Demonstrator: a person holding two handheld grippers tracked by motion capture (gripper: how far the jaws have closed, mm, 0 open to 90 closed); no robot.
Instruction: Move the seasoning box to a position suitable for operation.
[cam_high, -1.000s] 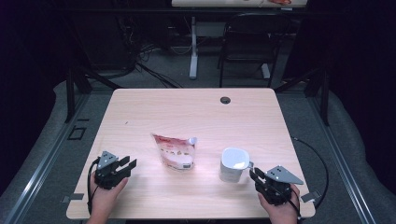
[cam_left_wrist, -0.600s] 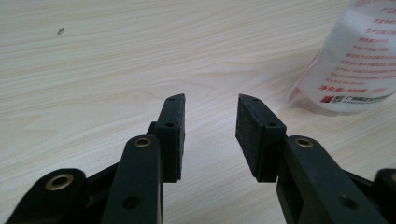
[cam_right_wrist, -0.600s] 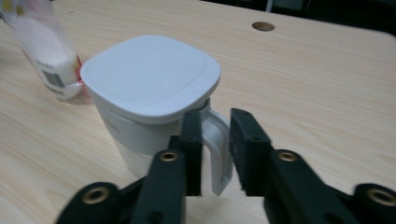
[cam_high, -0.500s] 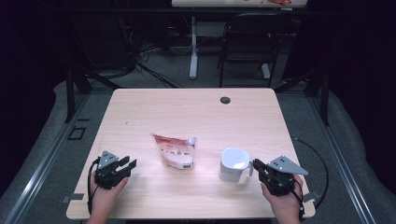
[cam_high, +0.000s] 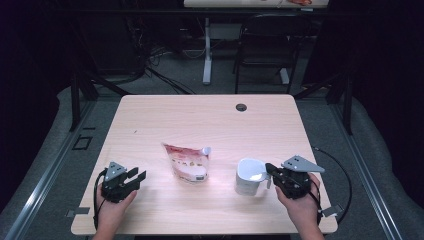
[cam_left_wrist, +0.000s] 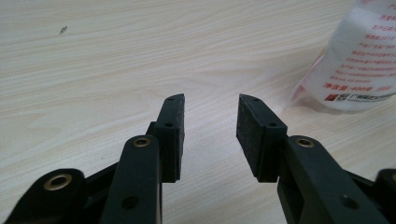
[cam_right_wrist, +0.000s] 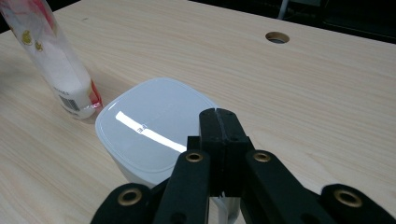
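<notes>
A white-and-red spouted pouch lies flat at the middle of the wooden table. A white cup with a handle stands to its right. My left gripper rests near the front left edge, open and holding nothing. In the left gripper view its jaws point at bare wood, with the pouch at the upper right. My right gripper is shut, its tip over the cup's right rim. In the right gripper view the closed jaws overlap the cup, and the pouch is far left.
A cable hole sits near the table's far edge, also the hole in the right gripper view. Behind the table are a black chair and a white desk leg. Cables trail from both grippers.
My right gripper has moved forward and slightly left, up to the cup's handle side. The left gripper, pouch and cup have stayed put.
</notes>
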